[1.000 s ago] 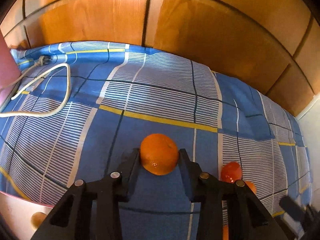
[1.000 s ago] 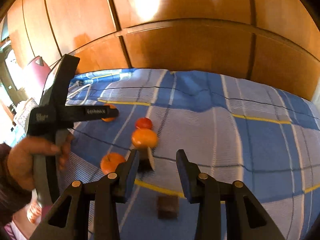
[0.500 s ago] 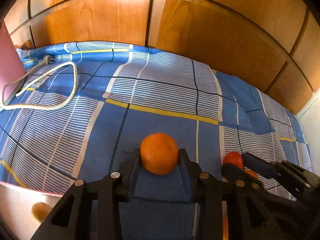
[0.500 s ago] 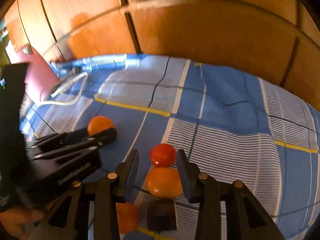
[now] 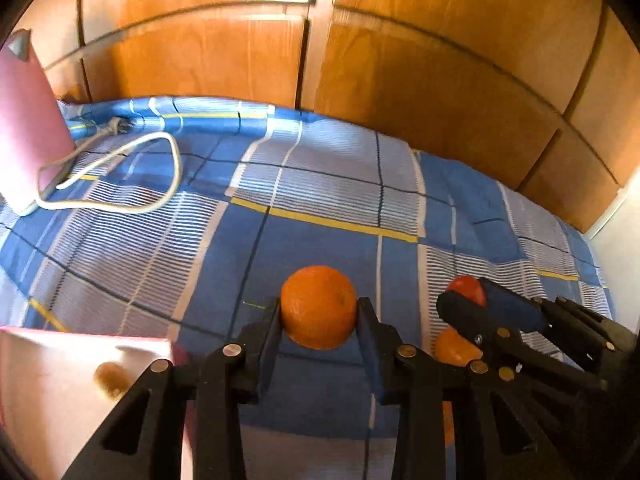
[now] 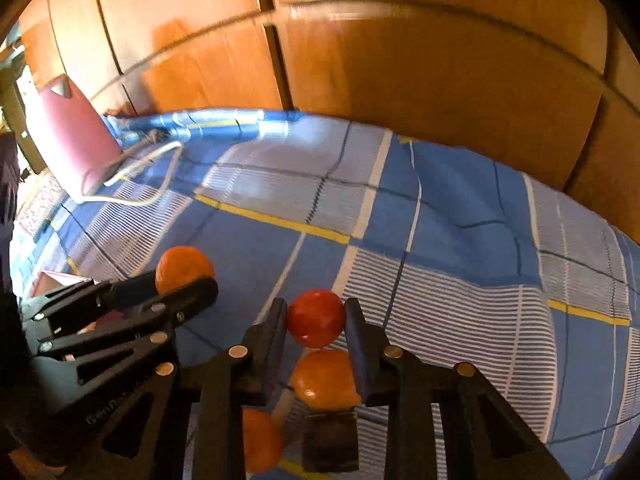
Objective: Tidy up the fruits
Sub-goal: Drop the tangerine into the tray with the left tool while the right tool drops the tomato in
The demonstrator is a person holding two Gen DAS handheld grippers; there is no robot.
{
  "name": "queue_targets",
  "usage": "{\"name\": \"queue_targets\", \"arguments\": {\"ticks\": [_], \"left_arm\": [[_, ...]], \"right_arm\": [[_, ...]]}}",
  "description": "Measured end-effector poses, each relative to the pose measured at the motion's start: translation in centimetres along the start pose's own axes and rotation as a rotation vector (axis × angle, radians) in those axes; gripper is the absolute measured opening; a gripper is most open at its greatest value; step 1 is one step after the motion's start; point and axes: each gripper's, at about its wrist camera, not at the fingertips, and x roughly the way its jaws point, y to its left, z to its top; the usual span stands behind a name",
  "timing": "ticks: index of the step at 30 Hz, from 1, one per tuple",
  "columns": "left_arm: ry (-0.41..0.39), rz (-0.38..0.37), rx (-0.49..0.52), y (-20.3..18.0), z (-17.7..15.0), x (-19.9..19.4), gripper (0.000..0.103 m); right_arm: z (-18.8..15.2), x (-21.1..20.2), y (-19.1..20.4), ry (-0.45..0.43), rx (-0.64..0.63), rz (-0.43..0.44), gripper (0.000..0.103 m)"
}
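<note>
the left hand-held gripper is clamped on an orange, held just over the blue checked bed. the right hand-held gripper has its two fingers around a red fruit, maybe a tomato, and seems to pinch it. a yellow-orange fruit sits just behind it, and another orange one lies near. a white cord loops by the far left corner of the bed.

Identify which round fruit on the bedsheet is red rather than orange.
The red fruit between the right gripper fingers; the others are orange.
</note>
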Motion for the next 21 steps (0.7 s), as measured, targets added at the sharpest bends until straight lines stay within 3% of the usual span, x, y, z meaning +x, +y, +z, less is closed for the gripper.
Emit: {"name": "queue_targets", "arguments": {"ticks": [8, 16, 21], "left_arm": [[-0.069, -0.010, -0.015, 0.7, -1.9, -6.2, 0.037], [-0.085, -0.009, -0.039, 3.0, -5.3, -10.6, 0.037], [-0.083, 0.005, -0.113, 7.0, -8.1, -13.3, 0.037]], "right_arm": [[-0.8, -5.0, 2.2, -0.071, -0.025, 0.041, 0.029], [-4.0, -7.5, 5.3, -0.060, -0.044, 0.090, 0.029], [-6.3, -8.6, 7.7, -0.038, -0.067, 0.127, 0.029]]}}
